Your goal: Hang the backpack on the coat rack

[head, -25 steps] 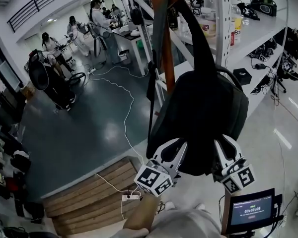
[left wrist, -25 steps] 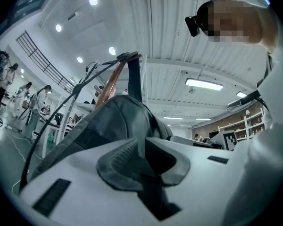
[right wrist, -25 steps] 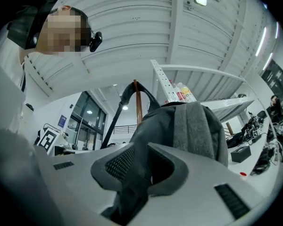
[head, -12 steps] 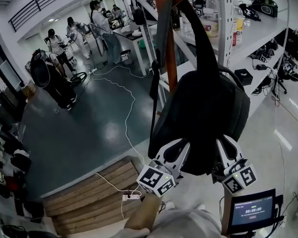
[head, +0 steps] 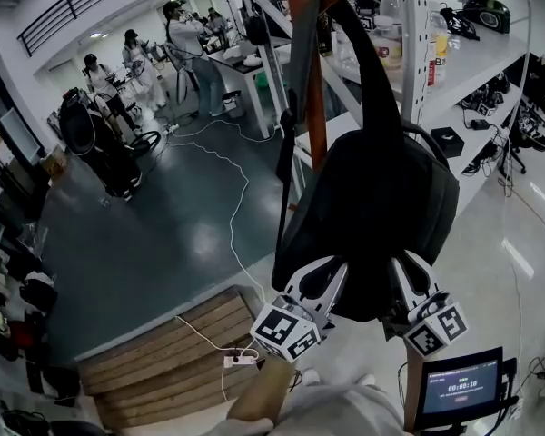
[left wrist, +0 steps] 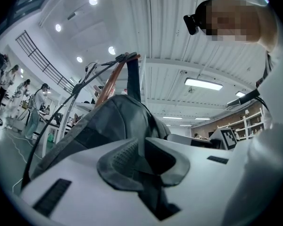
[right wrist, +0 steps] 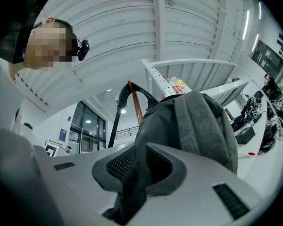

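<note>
A black backpack [head: 368,216] hangs against the brown pole of the coat rack [head: 309,89], its shoulder strap [head: 368,71] running up to the pole's top. My left gripper [head: 322,289] is shut on fabric at the bag's lower left, and my right gripper [head: 407,284] is shut on its lower right. In the left gripper view the backpack [left wrist: 113,121] rises from the pinched fold toward the coat rack [left wrist: 114,76]. In the right gripper view the grey-backed backpack [right wrist: 193,126] fills the middle, with the pole [right wrist: 136,100] behind it.
White metal shelving [head: 454,53] with bottles and gear stands right behind the rack. A wooden platform [head: 173,357] with a power strip lies below left. Cables cross the grey floor [head: 163,234]. Several people [head: 186,39] work at the far left. A small screen [head: 459,384] sits at lower right.
The view has shifted slightly; the backpack and both grippers have edged a little to the right and up against the pole. Both grips stay the same.
</note>
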